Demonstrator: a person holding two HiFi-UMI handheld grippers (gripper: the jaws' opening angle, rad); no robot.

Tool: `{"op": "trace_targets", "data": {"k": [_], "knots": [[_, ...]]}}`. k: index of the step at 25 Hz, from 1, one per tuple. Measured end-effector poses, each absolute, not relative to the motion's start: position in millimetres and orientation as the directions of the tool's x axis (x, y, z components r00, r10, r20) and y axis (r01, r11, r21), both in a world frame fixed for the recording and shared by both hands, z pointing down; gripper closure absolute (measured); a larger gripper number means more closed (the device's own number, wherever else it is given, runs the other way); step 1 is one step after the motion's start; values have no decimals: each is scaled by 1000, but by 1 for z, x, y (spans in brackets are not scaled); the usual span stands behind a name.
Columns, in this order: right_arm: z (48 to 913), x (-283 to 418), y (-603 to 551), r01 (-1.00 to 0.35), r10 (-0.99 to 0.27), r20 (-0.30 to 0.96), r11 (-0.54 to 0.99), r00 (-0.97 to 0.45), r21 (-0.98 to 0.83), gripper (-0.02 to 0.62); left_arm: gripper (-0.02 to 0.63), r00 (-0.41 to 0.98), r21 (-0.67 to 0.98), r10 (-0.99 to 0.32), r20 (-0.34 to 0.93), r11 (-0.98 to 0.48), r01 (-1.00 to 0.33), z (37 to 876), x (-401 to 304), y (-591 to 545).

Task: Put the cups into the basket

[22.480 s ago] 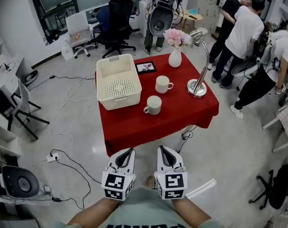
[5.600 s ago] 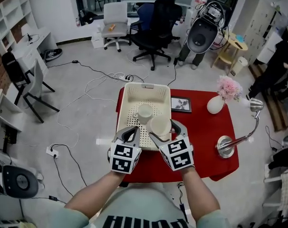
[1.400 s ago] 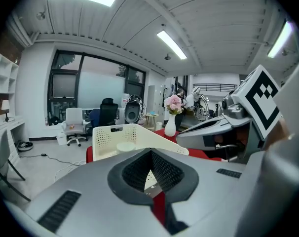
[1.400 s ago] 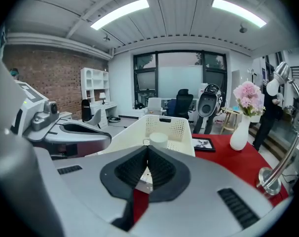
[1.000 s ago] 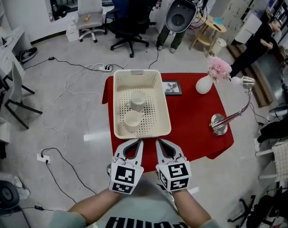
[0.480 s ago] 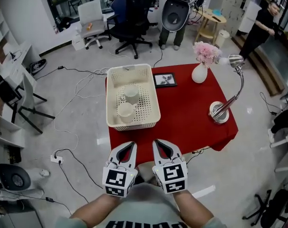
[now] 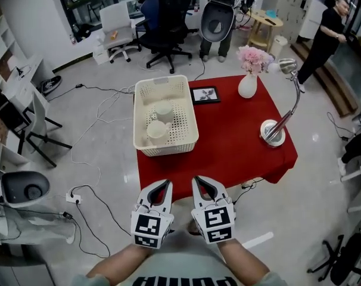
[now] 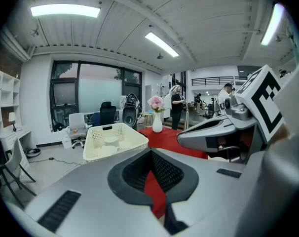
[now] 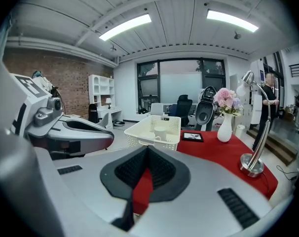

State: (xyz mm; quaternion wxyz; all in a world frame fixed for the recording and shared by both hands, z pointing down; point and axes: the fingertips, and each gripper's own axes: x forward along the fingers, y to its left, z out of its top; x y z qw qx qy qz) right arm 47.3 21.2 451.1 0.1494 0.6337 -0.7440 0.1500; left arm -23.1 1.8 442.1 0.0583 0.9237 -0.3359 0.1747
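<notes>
**lurker:** Red-cloth table point(image 7: 234, 136) in an open office, with office chairs point(image 7: 167, 19) parked beyond it. So where are the cups point(image 7: 156, 131) at?

**me:** Both are in the white basket point(image 7: 166, 149), on the far-left part of the table. One sits nearer me, the other cup point(image 7: 164, 112) right behind it. Both upright, as far as I can tell.

**lurker:** And your grippers?

**me:** Left gripper point(image 7: 162, 185) and right gripper point(image 7: 199, 180) are side by side close to my belly. They're off the table's near edge, well apart from the basket. Jaws are pressed together on both, nothing between them. Both point forward and a bit down.

**lurker:** Which one's better placed to reach it?

**me:** Left, I'd guess. The basket lies straight ahead of it, long side running near to far. The right one sits a little off to the right. Honestly it looks finished to me though.
</notes>
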Motion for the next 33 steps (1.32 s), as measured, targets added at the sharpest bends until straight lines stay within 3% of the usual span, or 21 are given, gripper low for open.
{"op": "trace_targets", "data": {"k": [16, 33], "knots": [[465, 3, 19, -996, -889, 452, 91, -77, 8, 583, 603, 747, 26, -564, 352, -792, -611, 450, -71, -13], [468, 7, 22, -998, -882, 468, 65, -51, 14, 583, 603, 770, 34, -531, 355, -815, -578, 451, -65, -14]]}}
